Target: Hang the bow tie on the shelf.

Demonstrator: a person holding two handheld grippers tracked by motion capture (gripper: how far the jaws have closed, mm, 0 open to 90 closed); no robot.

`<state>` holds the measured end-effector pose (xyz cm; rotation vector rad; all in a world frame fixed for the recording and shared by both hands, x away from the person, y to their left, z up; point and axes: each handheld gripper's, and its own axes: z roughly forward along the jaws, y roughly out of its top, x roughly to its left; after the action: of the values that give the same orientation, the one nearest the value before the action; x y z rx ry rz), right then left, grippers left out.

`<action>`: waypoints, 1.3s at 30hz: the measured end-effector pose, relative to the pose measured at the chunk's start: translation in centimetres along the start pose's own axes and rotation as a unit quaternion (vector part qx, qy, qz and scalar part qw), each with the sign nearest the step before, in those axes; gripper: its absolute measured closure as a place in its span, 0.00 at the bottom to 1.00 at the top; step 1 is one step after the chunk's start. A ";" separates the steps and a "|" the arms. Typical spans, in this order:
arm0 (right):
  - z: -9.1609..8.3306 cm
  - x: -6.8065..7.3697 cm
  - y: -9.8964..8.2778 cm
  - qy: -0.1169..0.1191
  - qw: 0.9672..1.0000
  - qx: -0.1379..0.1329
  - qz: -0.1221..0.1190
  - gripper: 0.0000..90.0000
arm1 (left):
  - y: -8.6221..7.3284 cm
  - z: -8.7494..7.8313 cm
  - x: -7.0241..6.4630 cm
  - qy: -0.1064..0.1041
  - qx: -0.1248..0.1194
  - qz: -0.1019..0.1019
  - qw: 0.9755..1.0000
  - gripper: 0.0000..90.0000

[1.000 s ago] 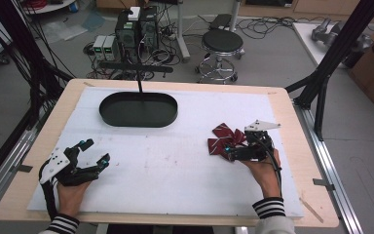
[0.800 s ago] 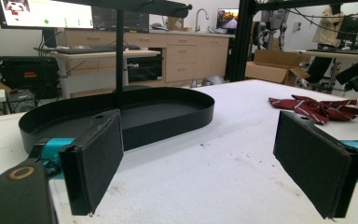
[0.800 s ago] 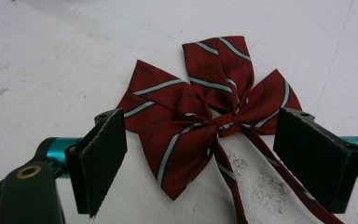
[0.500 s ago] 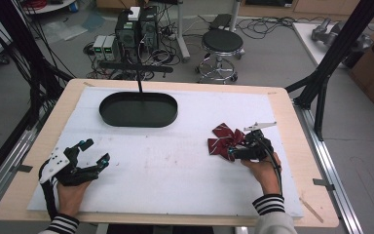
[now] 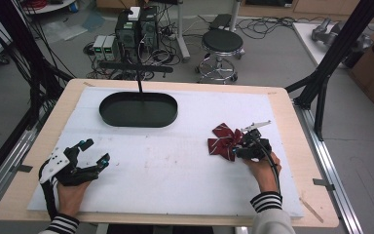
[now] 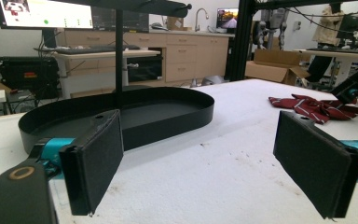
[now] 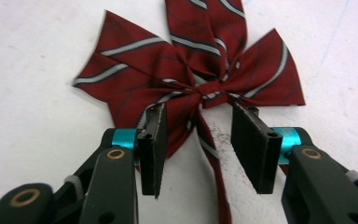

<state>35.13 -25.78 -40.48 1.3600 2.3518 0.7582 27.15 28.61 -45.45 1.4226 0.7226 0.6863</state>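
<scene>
A dark red striped bow tie point(image 5: 223, 140) lies flat on the white table cover at the right; it also shows as the bow tie point(image 7: 200, 70) and the bow tie point(image 6: 314, 106). My right gripper point(image 5: 235, 149) is low over its near edge, open, with the jaws either side of a trailing strap below the knot point(image 7: 205, 88). Its pads point(image 7: 151, 144) hold nothing. My left gripper point(image 5: 93, 153) rests at the table's front left, open wide and empty, its pads point(image 6: 93, 163) facing a black oval tray point(image 5: 139, 109).
The black tray point(image 6: 121, 114) sits at the back left with a black post point(image 5: 139, 83) rising behind it. A stool point(image 5: 222, 46), computers and cables stand beyond the far edge. A black frame leg point(image 5: 321, 92) flanks the right side.
My right gripper has moved left and tipped down onto the near edge of the bow tie. The left gripper has stayed put.
</scene>
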 end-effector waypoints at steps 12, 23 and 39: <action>1.4 0.1 0.0 -0.020 0.998 0.056 -0.017 0.70 | 0.0 0.0 0.0 0.000 0.000 -0.001 1.000 0.18; 1.6 0.4 0.0 -0.029 0.997 0.065 -0.032 0.98 | 0.0 0.0 0.0 -0.001 -0.001 -0.001 1.000 0.18; 0.8 0.5 0.1 -0.023 0.999 0.033 -0.024 0.98 | 0.0 0.0 0.0 0.000 0.000 -0.001 1.000 0.18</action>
<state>35.42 -25.10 -41.06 1.3286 2.3829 0.6349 27.17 28.62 -45.45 1.4210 0.7232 0.6840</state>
